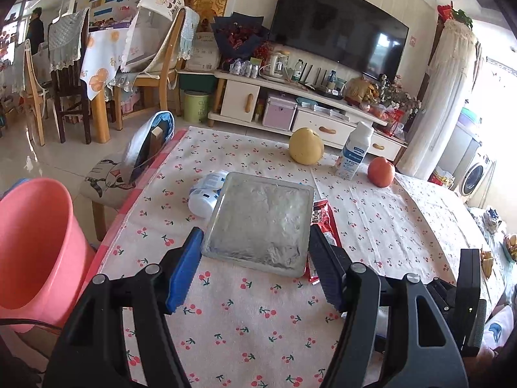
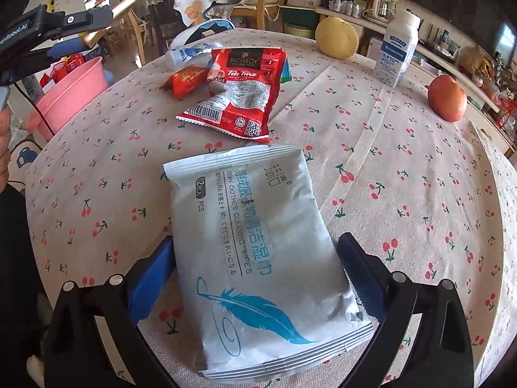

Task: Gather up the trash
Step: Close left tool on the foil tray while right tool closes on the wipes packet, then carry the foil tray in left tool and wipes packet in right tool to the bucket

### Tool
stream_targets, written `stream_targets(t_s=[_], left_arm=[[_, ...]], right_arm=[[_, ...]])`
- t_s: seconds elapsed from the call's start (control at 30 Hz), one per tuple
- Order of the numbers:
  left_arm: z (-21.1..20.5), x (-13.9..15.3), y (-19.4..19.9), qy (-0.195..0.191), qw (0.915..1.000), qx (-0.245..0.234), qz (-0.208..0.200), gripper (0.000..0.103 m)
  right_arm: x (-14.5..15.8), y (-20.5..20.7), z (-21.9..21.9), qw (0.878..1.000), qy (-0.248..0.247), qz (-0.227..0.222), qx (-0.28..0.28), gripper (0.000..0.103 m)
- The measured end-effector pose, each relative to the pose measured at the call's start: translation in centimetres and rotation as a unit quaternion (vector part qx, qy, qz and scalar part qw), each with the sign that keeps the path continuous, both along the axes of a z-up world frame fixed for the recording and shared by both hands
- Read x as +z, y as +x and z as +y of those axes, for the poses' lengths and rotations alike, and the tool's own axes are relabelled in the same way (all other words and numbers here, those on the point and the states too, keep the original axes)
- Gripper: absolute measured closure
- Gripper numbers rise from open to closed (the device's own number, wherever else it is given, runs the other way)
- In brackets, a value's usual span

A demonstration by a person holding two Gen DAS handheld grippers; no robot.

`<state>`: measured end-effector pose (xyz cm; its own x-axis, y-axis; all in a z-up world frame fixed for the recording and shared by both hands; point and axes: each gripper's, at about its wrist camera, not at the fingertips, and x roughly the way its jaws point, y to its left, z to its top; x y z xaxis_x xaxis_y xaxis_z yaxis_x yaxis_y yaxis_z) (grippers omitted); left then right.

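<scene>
left gripper (image 1: 255, 265) fingers spread around silver pack (image 1: 258, 223); right gripper (image 2: 258, 274) fingers clamp wipes pack (image 2: 258, 258).

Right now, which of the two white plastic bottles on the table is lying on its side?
The white bottle with blue label beside the red packets lies on its side; the taller white milk bottle stands upright near the orange fruit.

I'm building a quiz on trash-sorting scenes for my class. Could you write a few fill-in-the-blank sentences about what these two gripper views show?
1. The wet-wipes pack between the fingers of the right gripper shows a blue ____.
2. The bucket beside the table is ____ in colour.
3. The red tea sachet carries the brand name ____.
4. The white bottle stands ____ on the cloth.

Missing words: feather; pink; RICHBOY; upright
</scene>
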<state>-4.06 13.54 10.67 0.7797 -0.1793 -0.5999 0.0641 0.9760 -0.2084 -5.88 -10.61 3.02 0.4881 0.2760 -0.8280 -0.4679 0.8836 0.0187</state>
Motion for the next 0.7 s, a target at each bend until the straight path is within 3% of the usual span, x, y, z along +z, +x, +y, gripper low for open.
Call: stream_targets(t_s=[0.1, 0.47, 0.7], left_arm=[[0.9, -0.3, 0.0, -0.009, 1.0000, 0.004, -0.002, 0.036], [4.0, 0.0, -0.5, -0.017, 0.9981, 0.055, -0.023, 0.036], [5.8, 0.7, -0.9, -0.023, 0.9939, 0.101, -0.038, 0.036]], right_arm=[[0.3, 0.0, -0.3, 1.000, 0.009, -0.007, -0.016, 0.023], [0.6, -0.8, -0.2, 0.996, -0.003, -0.032, -0.078, 0.026], [3.8, -1.5, 0.5, 0.992, 0.035, -0.063, -0.104, 0.027]])
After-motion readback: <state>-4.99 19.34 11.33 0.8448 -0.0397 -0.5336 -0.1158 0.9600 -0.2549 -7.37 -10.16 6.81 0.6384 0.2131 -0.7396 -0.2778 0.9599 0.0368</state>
